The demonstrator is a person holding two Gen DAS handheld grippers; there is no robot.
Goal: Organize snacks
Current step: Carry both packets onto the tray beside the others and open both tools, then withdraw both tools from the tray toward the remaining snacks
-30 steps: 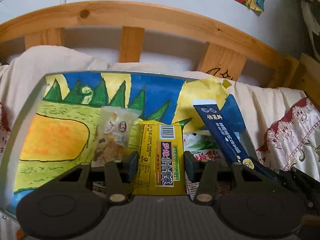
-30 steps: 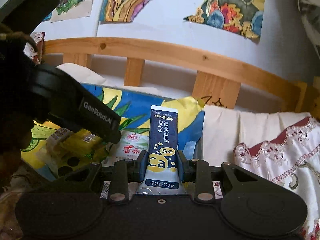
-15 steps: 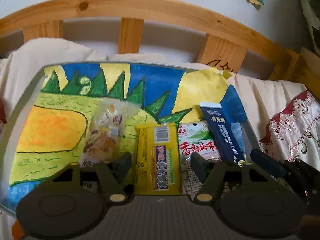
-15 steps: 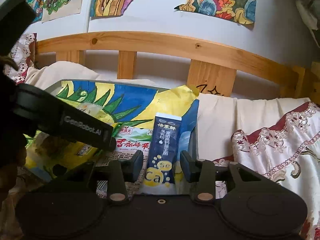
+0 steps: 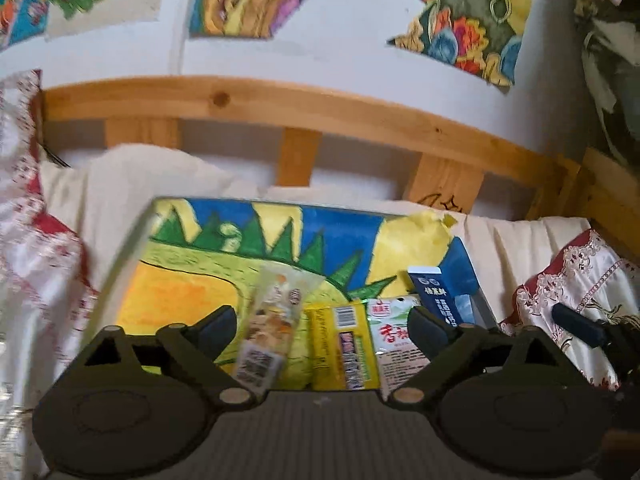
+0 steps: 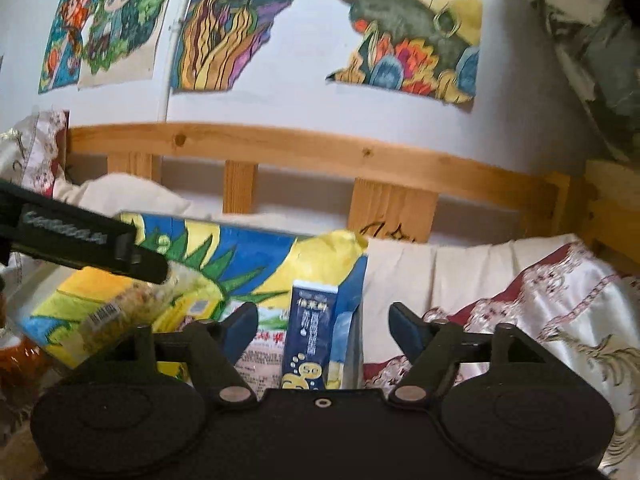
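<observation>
A: Item one, left tongs (image 5: 324,330)?
B: Jaws spreading wide, nothing pressed between them. Seen between the fingers: a clear snack pack (image 5: 276,328) with a barcode label, a yellow packet (image 5: 344,346) with barcode and a dark printed strip, characters too blurred to read.

A: Item two, right tongs (image 6: 324,326)?
B: Jaws opening too, pads clear of the navy sachet (image 6: 310,338) lying between them. Its white Chinese lettering is unreadable; yellow bubbles at its lower end.

A: Other stock?
B: A white-and-green packet (image 5: 394,336) with red Chinese characters, between the yellow packet and the navy sachet. All four lie in a row on a painted board (image 5: 240,240), blue, green and yellow, resting on the bed.

A: Any brand?
B: "GenRobot.AI", blurred, on the left tongs' finger in the right wrist view.
</observation>
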